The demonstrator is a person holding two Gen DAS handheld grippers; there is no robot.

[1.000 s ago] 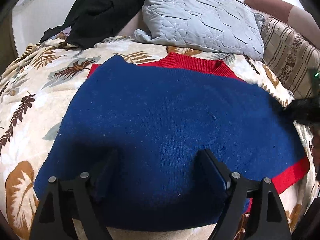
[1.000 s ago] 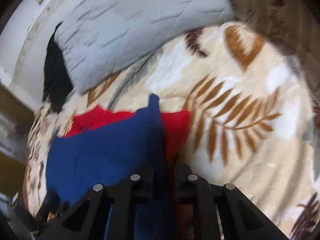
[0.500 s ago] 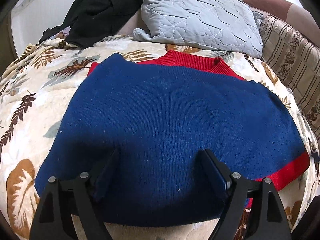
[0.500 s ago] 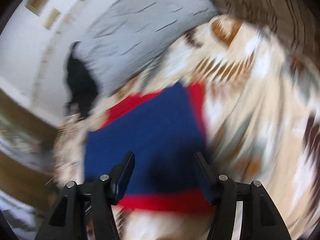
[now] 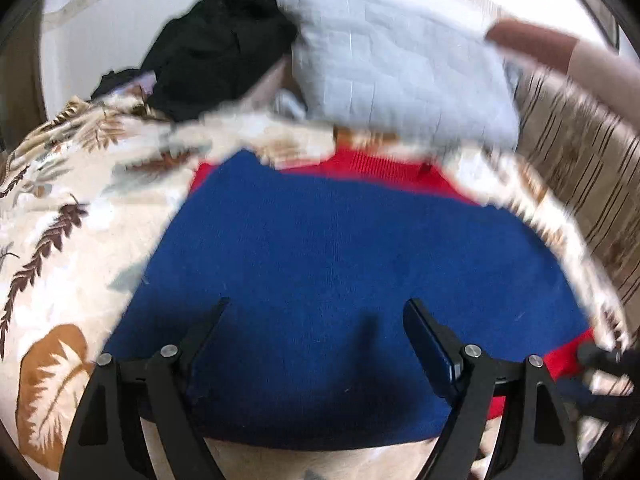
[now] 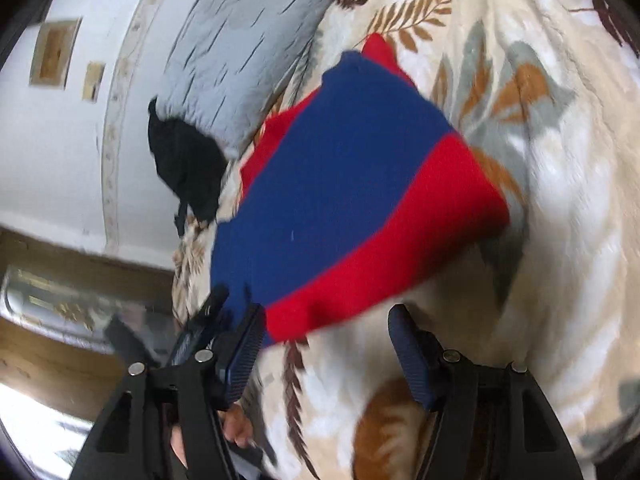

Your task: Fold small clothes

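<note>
The sweater [image 5: 352,280], blue with red bands, lies flat on the leaf-print blanket [image 5: 68,232] of the bed, filling the middle of the left wrist view and running from the centre to the upper middle of the right wrist view.

Taking the left wrist view from left to right: bare blanket at the left edge, then the left hand-held gripper [image 5: 316,332] at bottom centre, its jaws apart and empty, hanging over the near blue edge with the cloth directly ahead of it. The red hem [image 5: 568,356] sits at lower right, where a dark blurred shape at the frame edge appears to be the right hand-held gripper.

In the right wrist view the sweater's long axis slants from lower left to upper right. The right hand-held gripper [image 6: 324,344] has its jaws apart with nothing between them; the red hem corner [image 6: 292,320] lies just above and to the left of the gap, close to the left finger. So the right hand is the nearer one to the hem, the left the nearer to the blue side edge (a fold across the length would likely start from the hem end).

Both views are smeared by motion. Whether sleeves are tucked under the body cannot be told, and the far neckline [image 5: 384,168] is soft and partly cut off by the grey pillow [image 5: 400,72].
</note>
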